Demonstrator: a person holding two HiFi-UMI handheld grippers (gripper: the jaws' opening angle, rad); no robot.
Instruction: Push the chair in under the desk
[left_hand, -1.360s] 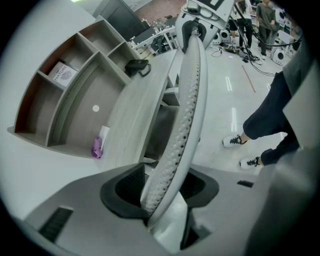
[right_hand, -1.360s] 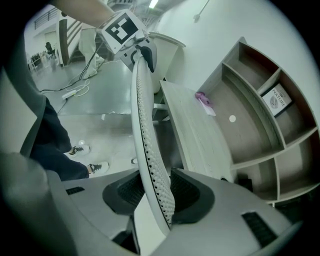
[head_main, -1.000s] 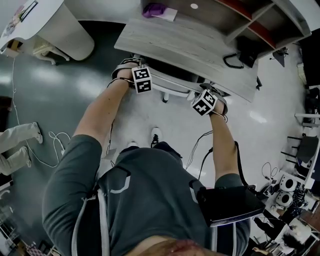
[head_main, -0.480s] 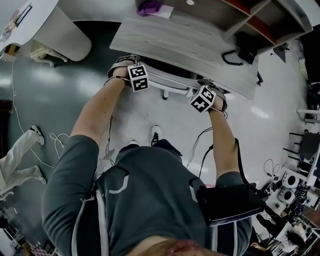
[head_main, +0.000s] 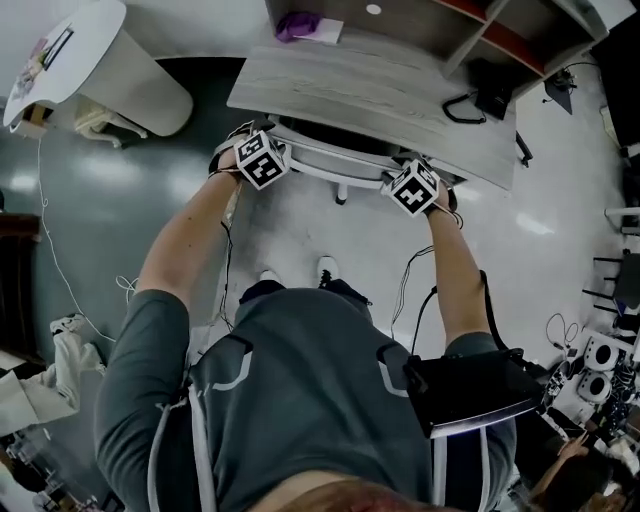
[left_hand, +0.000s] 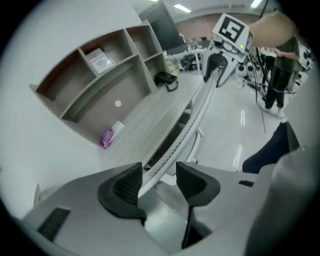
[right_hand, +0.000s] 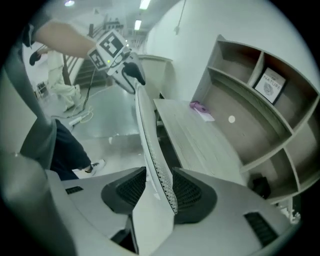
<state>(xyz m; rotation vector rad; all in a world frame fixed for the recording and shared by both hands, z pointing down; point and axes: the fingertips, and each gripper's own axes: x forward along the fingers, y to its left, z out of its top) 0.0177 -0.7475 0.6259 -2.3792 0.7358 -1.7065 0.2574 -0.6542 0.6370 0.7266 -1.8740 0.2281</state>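
Observation:
The chair's white mesh backrest (head_main: 335, 162) stands at the front edge of the grey wooden desk (head_main: 380, 90), its seat hidden beneath the desk. My left gripper (head_main: 262, 138) straddles the backrest's left top corner. Its jaws are opening: the backrest rim (left_hand: 195, 112) lies along one pad and a gap shows at the other in the left gripper view (left_hand: 160, 182). My right gripper (head_main: 425, 166) straddles the right top corner. Its jaws (right_hand: 159, 187) are opening too, with the backrest edge (right_hand: 145, 130) between the pads.
A shelf unit (head_main: 480, 30) stands at the desk's back. A purple object (head_main: 297, 22) and a black item (head_main: 480, 100) lie on the desk. A white round table (head_main: 70, 50) is far left. Cables (head_main: 50, 250) trail on the floor, and another person's leg (head_main: 65, 335) shows lower left.
The chair back has moved in closer to the desk edge, with both grippers following it forward. The person at the left has walked toward the lower left.

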